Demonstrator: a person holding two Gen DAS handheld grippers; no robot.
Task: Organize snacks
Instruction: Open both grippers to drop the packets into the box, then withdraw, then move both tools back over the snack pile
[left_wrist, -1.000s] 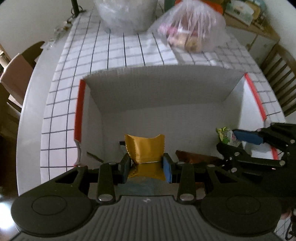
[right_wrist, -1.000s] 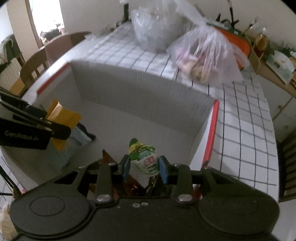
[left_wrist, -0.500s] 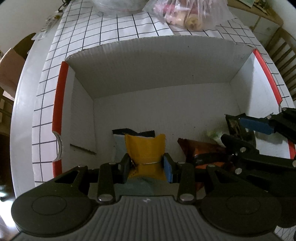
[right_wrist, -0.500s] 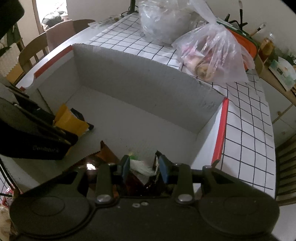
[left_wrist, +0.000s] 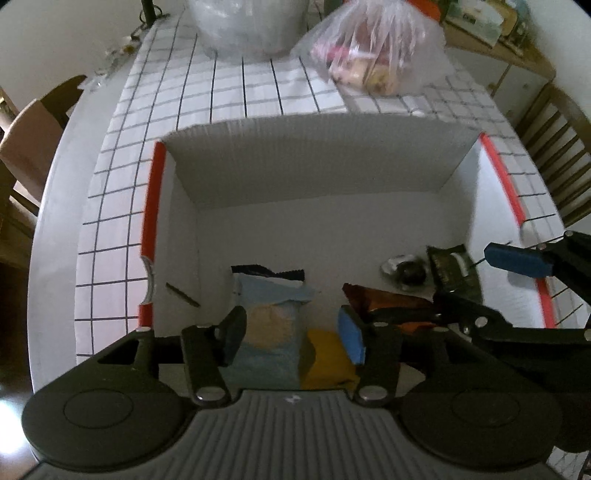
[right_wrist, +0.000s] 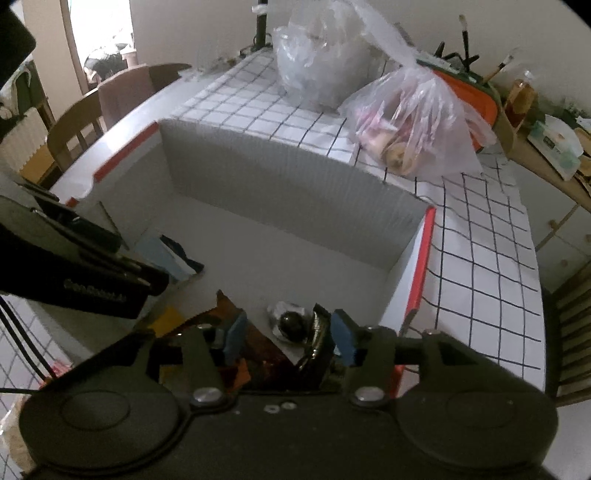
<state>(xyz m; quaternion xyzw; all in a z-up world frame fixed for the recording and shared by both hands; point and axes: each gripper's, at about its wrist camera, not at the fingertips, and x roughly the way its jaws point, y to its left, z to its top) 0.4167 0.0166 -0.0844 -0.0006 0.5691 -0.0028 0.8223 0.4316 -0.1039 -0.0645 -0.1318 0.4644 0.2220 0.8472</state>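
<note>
A: Status of the left tool (left_wrist: 293, 334)?

B: Fingers spread, nothing between them. It hangs over the near end of the white box (left_wrist: 325, 173), low centre of the left wrist frame. Below it lie a light blue packet (left_wrist: 271, 321) and, touching its right edge, a yellow packet (left_wrist: 328, 356).

A: And the right tool (right_wrist: 288, 334)?

B: Also spread, holding nothing. It sits at the bottom centre of its own frame, above the box's near right corner. A small silver-wrapped dark snack (right_wrist: 290, 321) rests on the box floor between the fingertips' line of sight; a dark green packet (left_wrist: 452, 271) leans just beside it, and a brown packet (left_wrist: 384, 302) lies lower left of both.

A: Surroundings?

B: The box stands on a counter (left_wrist: 258, 88) covered in a grid-pattern cloth. Beyond the box, upper centre of the frame, a clear plastic bag (right_wrist: 417, 125) of items and a second, paler bag (right_wrist: 325, 55).
</note>
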